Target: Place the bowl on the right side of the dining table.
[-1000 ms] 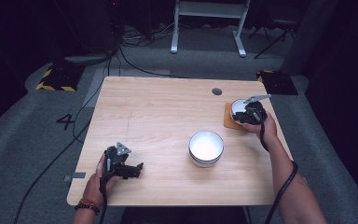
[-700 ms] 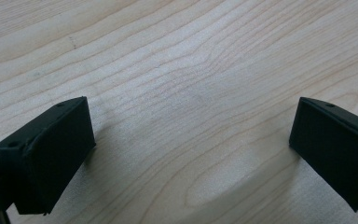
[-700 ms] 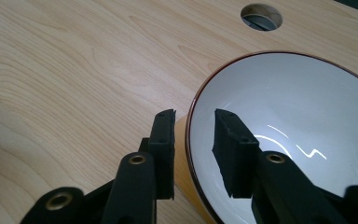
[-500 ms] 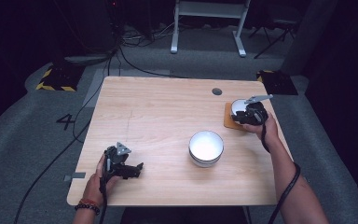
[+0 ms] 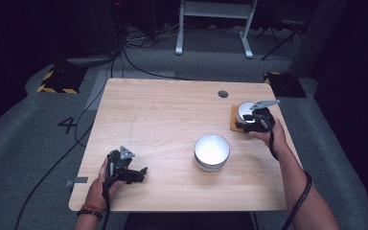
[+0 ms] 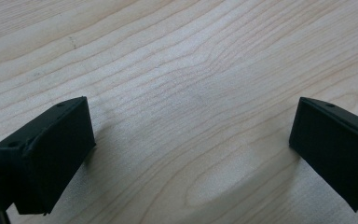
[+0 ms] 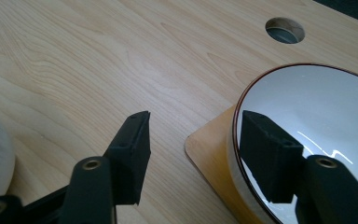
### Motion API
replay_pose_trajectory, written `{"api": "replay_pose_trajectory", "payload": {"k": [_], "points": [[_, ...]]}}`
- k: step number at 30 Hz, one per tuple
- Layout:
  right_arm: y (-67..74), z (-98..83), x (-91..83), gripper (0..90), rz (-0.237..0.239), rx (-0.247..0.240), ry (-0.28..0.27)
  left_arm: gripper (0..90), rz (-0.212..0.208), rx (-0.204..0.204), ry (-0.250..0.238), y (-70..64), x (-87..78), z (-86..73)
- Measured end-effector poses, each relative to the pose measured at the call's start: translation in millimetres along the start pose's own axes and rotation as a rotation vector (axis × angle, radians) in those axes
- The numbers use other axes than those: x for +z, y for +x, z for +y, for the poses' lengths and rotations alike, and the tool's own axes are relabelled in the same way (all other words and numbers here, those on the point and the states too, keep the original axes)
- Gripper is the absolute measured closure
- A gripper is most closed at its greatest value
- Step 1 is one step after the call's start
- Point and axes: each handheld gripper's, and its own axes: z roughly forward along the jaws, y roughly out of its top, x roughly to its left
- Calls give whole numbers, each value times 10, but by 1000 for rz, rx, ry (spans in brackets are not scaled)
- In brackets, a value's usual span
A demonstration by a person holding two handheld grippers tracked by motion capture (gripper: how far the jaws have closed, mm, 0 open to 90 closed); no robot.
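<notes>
Two bowls: one white bowl [image 5: 212, 152] mid-table, and a smaller bowl [image 5: 245, 111] on a mat [image 5: 234, 122] at the far right edge, near the cable hole [image 5: 223, 94].

Task thing: prob the small bowl, since that's what the right gripper [image 5: 253, 125] is on. In the right gripper view the bowl [image 7: 317, 121] sits on the mat [image 7: 209, 140], white inside w/ a dark rim line.

R jaws: parted, not wide. One jaw is inside the bowl against the inner wall, the other outside over bare table [image 7: 74, 60], so they straddle the rim. Gap looks bigger than the wall, so no squeeze yet, nothing held imo.

L gripper [image 5: 133, 174]: parked at the near left corner of the table, well apart from both bowls. Left gripper view has the jaws spread wide w/ just wood grain [image 6: 182, 93] between them. Holding nothing.

What changed: basically nothing over the last sec. Both hands sit where they were, bowls and mat haven't shifted, small bowl isn't lifted.

Meaning: looks like a pause right at the grasp, reach done, pinch not closed. Lift can't start till the jaws close on the rim.

Next, my guess: close R on the rim, then lift straight up.

Risk: glazed rim is slick and a one-sided pinch could let the bowl tip, or drag the mat along.
</notes>
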Motion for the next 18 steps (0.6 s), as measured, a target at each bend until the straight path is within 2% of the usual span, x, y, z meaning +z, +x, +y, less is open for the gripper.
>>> {"api": "replay_pose_trajectory", "payload": {"k": [5,18], "points": [[48,-4,-41,340,-8,-20,0,0,-1,0,1,1,-1,0],[189,-23,-118,280,-13,-70,-8,0,-1,0,1,1,0,0]]}}
